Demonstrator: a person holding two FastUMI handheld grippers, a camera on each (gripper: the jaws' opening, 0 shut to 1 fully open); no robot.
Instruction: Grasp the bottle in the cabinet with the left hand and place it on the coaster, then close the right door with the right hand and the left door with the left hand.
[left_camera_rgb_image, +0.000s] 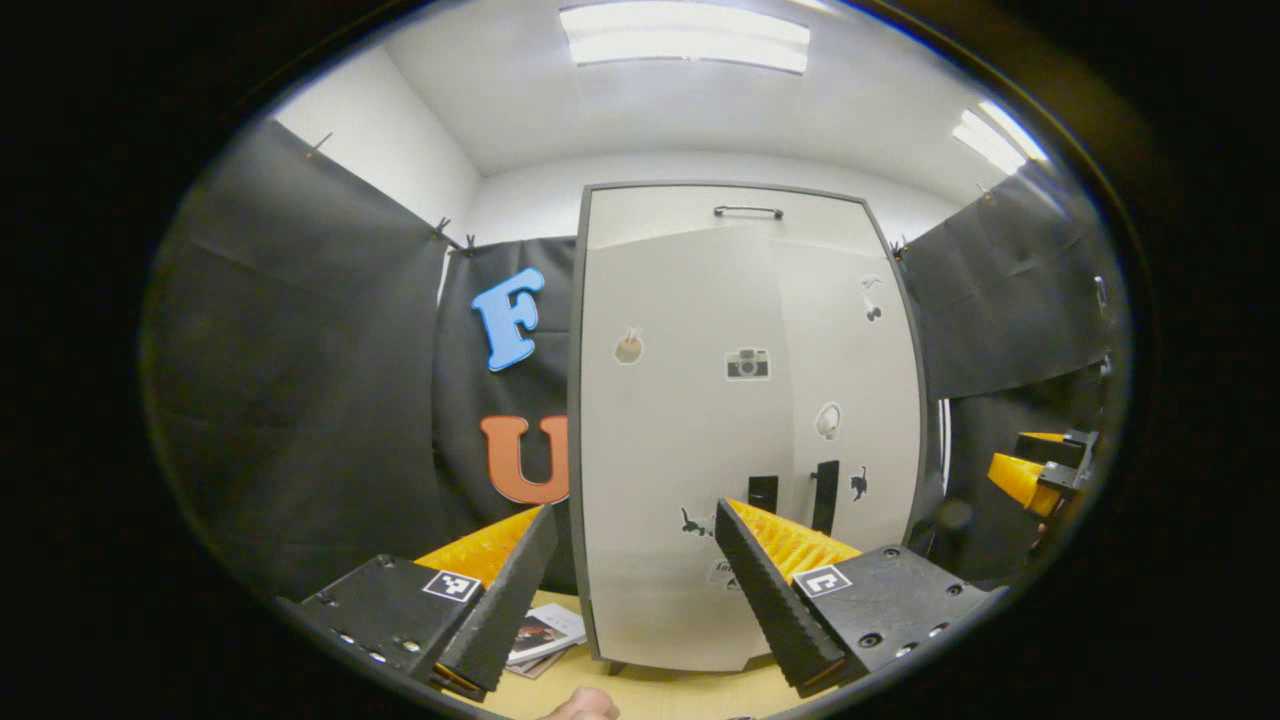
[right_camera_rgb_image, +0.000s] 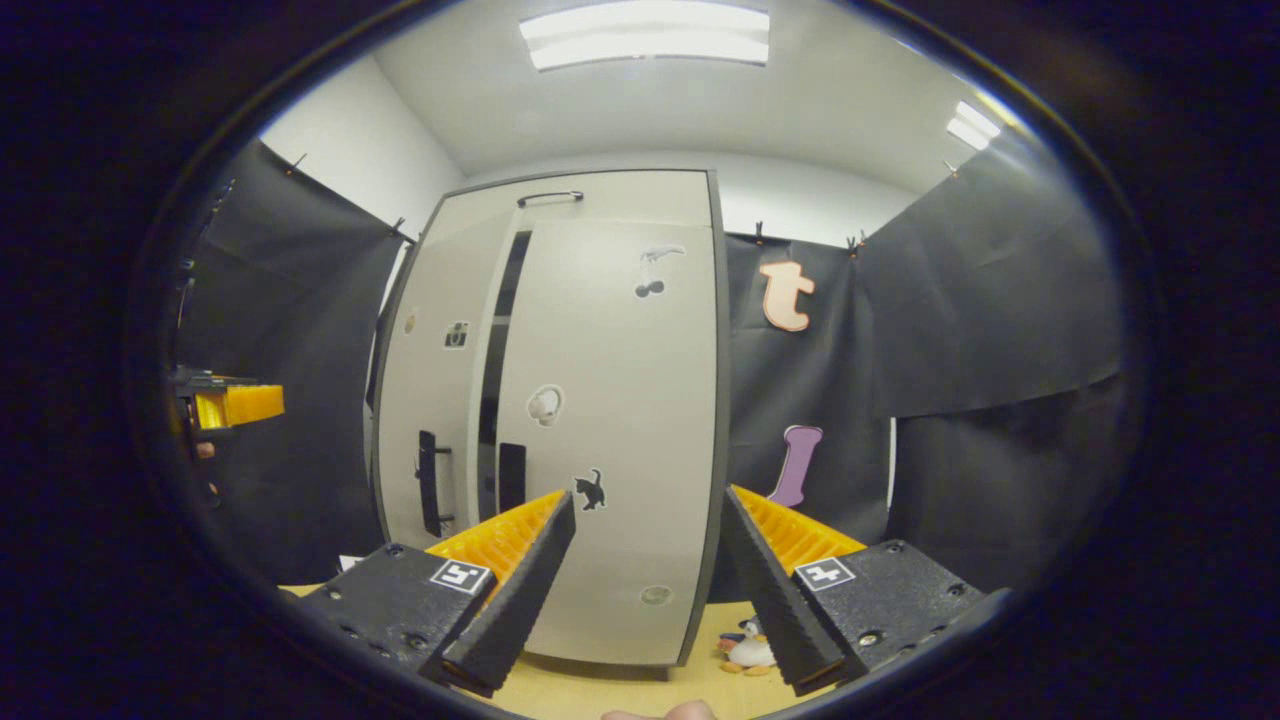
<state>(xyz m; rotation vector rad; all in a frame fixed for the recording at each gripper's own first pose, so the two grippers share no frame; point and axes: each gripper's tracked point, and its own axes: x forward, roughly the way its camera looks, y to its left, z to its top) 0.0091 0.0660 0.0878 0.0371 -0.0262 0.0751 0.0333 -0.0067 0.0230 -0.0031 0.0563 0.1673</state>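
Observation:
A tall pale grey cabinet (left_camera_rgb_image: 700, 420) stands on the wooden table, with stickers on both doors. Its two dark handles (left_camera_rgb_image: 762, 493) sit side by side low on the doors. In the right gripper view the right door (right_camera_rgb_image: 610, 400) lies flush, and a narrow dark gap (right_camera_rgb_image: 497, 370) runs between it and the left door (right_camera_rgb_image: 430, 380). My left gripper (left_camera_rgb_image: 633, 515) is open in front of the left door, a short way off. My right gripper (right_camera_rgb_image: 650, 500) is open before the right door, holding nothing. Each gripper also appears at the edge of the other's view.
Some booklets (left_camera_rgb_image: 545, 635) lie on the table at the cabinet's left foot. A small penguin toy (right_camera_rgb_image: 748, 650) stands by its right foot. Black cloth walls close in the booth on both sides and behind. A thumb tip (left_camera_rgb_image: 580, 705) shows at the bottom edge.

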